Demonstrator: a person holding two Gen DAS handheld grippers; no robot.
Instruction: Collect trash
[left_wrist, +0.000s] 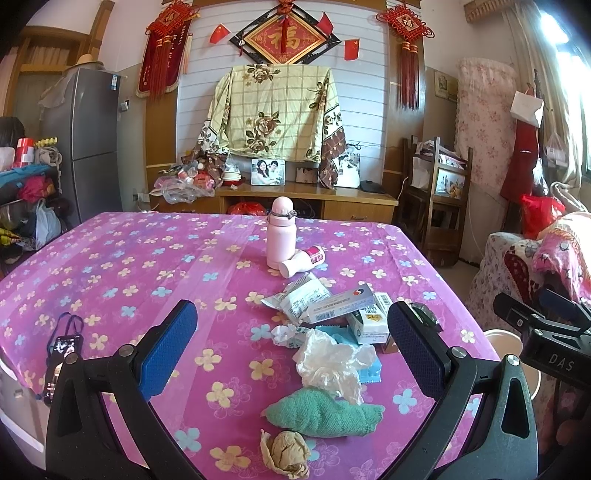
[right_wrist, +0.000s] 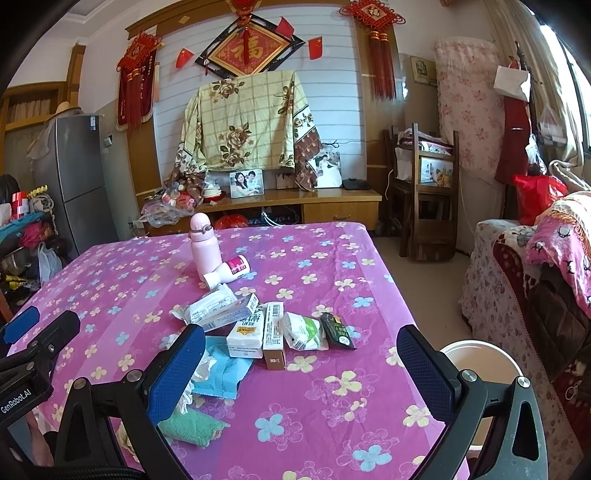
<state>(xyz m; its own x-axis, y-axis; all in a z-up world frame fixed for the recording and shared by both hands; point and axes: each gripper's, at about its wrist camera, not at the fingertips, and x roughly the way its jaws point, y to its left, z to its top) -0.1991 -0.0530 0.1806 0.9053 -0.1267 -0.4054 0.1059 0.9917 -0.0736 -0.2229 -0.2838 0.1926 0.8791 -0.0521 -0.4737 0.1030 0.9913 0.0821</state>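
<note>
Trash lies in a heap on the pink flowered tablecloth (left_wrist: 110, 266): cardboard boxes (left_wrist: 341, 304), a white wrapper (left_wrist: 301, 295), crumpled white tissue (left_wrist: 328, 360), a brown paper ball (left_wrist: 286, 452) and a tipped white bottle (left_wrist: 303, 260). My left gripper (left_wrist: 291, 347) hangs open above the tissue, holding nothing. In the right wrist view, my right gripper (right_wrist: 301, 363) is open and empty over the boxes (right_wrist: 273, 334), a green-white packet (right_wrist: 303, 330) and a dark sachet (right_wrist: 338, 330). A white bin (right_wrist: 476, 360) stands below the table's right edge.
An upright pink flask (left_wrist: 280, 234) stands behind the heap. A green towel (left_wrist: 325, 411) and a blue packet (right_wrist: 221, 373) lie near the front. A phone with a cord (left_wrist: 61, 350) rests at the left edge. A sofa (right_wrist: 535, 280) is to the right.
</note>
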